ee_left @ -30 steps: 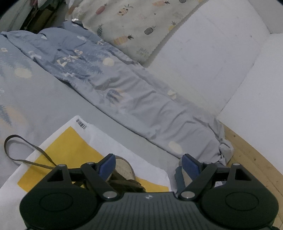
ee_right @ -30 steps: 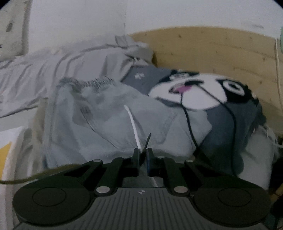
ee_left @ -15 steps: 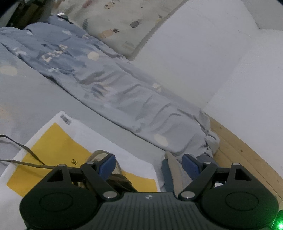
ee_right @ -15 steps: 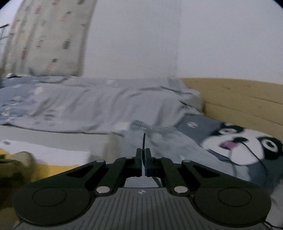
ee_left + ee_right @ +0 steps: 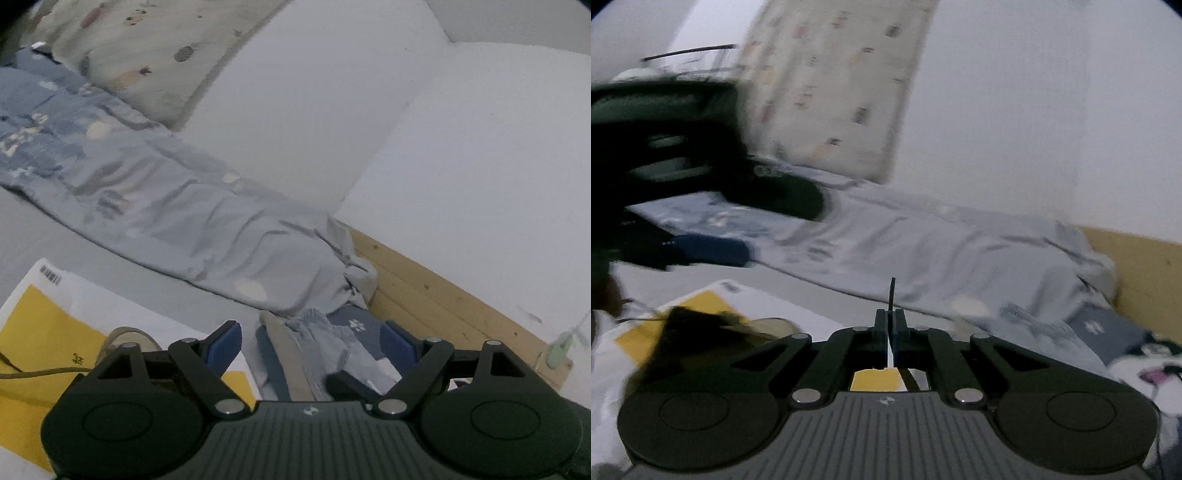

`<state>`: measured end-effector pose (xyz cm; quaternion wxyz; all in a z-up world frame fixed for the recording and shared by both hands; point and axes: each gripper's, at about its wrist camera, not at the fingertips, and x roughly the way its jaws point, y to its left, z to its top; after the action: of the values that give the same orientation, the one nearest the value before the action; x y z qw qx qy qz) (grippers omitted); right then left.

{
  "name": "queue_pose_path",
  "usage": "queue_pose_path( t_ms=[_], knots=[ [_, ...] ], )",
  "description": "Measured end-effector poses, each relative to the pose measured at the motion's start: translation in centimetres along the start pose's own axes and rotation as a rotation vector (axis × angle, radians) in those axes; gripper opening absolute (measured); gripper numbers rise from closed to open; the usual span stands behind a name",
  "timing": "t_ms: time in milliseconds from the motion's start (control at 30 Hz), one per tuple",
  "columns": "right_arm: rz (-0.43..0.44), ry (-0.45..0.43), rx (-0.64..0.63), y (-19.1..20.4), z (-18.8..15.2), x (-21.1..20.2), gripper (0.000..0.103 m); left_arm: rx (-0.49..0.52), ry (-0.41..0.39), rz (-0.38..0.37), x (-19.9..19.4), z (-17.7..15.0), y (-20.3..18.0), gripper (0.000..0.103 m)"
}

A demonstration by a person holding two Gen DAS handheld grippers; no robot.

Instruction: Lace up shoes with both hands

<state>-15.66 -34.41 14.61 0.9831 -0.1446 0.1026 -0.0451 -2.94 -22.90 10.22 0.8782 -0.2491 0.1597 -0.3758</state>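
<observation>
My right gripper (image 5: 891, 317) is shut on the lace tip (image 5: 893, 295), whose dark end sticks up above the closed jaws. The olive shoe (image 5: 701, 328) is a blurred dark shape at lower left, on the yellow and white envelope (image 5: 701, 301). In the left wrist view the shoe (image 5: 129, 338) peeks out behind the left finger, and its lace (image 5: 37, 373) trails off to the left. My left gripper (image 5: 310, 345) stands open, with only crumpled clothing beyond its blue pads (image 5: 223, 345). It also shows as a blurred black shape in the right wrist view.
A blue patterned quilt (image 5: 166, 206) lies bunched across the bed. Grey and navy clothes (image 5: 332, 343) sit by the wooden bed frame (image 5: 443, 306). A panda-print garment (image 5: 1145, 365) is at the right. White walls stand behind, with a pineapple-print cloth (image 5: 831, 92).
The right wrist view has swung left from the panda garment to the quilt, envelope and shoe, with the lace tip still gripped. The left view has turned somewhat to the right.
</observation>
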Motion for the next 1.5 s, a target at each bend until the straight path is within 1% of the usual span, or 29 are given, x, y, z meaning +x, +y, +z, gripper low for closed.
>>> queue_pose_path(
  t_ms=[100, 133, 200, 267, 333, 367, 400, 433, 500, 567, 733, 800, 867, 1000, 1433, 1467, 1500],
  knots=[
    [0.046, -0.03, -0.057, 2.0, 0.2, -0.5, 0.002, 0.009, 0.007, -0.004, 0.0, -0.2, 0.0, 0.08],
    [0.055, -0.037, -0.067, 2.5, 0.2, -0.6, 0.002, 0.013, 0.008, -0.001, 0.0, -0.3, 0.0, 0.071],
    [0.075, -0.049, -0.076, 3.4, 0.4, -0.7, 0.002, 0.021, 0.017, 0.006, 0.1, -0.3, -0.1, 0.059],
    [0.089, -0.058, -0.086, 4.1, 0.5, -0.8, 0.002, 0.025, 0.025, 0.019, 0.0, -0.3, 0.0, 0.052],
    [0.098, -0.064, -0.096, 4.6, 0.5, -0.8, 0.002, 0.02, 0.035, 0.028, 0.0, -0.2, 0.2, 0.037],
    [0.103, -0.068, -0.101, 4.8, 0.6, -0.8, 0.002, 0.019, 0.034, 0.031, 0.0, -0.1, 0.3, 0.03],
    [0.108, -0.069, -0.103, 5.0, 0.6, -0.8, 0.002, 0.016, 0.032, 0.03, -0.1, 0.0, 0.4, 0.019],
    [0.111, -0.068, -0.104, 5.0, 0.5, -0.9, 0.002, 0.012, 0.03, 0.029, -0.2, 0.0, 0.5, 0.01],
    [0.115, -0.066, -0.106, 5.1, 0.4, -0.9, 0.002, -0.001, 0.026, 0.025, -0.3, 0.1, 0.7, 0.001],
    [0.116, -0.064, -0.106, 5.3, 0.5, -0.9, 0.002, -0.051, 0.026, 0.01, -0.6, 0.2, 1.4, 0.0],
    [0.122, -0.036, -0.096, 5.4, 0.8, -0.5, 0.002, -0.214, 0.032, -0.002, -0.7, 0.4, 3.7, 0.0],
    [0.128, -0.035, -0.098, 5.4, 0.8, -0.7, 0.002, -0.237, 0.029, -0.017, -0.8, 0.6, 4.2, 0.0],
    [0.132, -0.036, -0.1, 5.4, 0.9, -0.9, 0.002, -0.214, 0.025, -0.01, -1.0, 0.8, 4.1, 0.0],
    [0.133, -0.039, -0.096, 5.3, 1.1, -1.1, 0.002, -0.169, 0.025, -0.023, -1.2, 0.9, 3.7, 0.0],
    [0.14, -0.047, -0.075, 5.4, 1.2, -1.3, 0.0, -0.133, 0.029, -0.019, -1.2, 0.6, 3.5, 0.0],
    [0.14, -0.044, -0.066, 5.3, 1.1, -1.2, 0.0, -0.136, 0.024, -0.012, -1.3, 0.7, 3.6, 0.001],
    [0.142, -0.039, -0.05, 5.0, 1.2, -1.0, 0.0, -0.141, 0.018, -0.004, -1.5, 0.8, 3.7, 0.009]
  ],
)
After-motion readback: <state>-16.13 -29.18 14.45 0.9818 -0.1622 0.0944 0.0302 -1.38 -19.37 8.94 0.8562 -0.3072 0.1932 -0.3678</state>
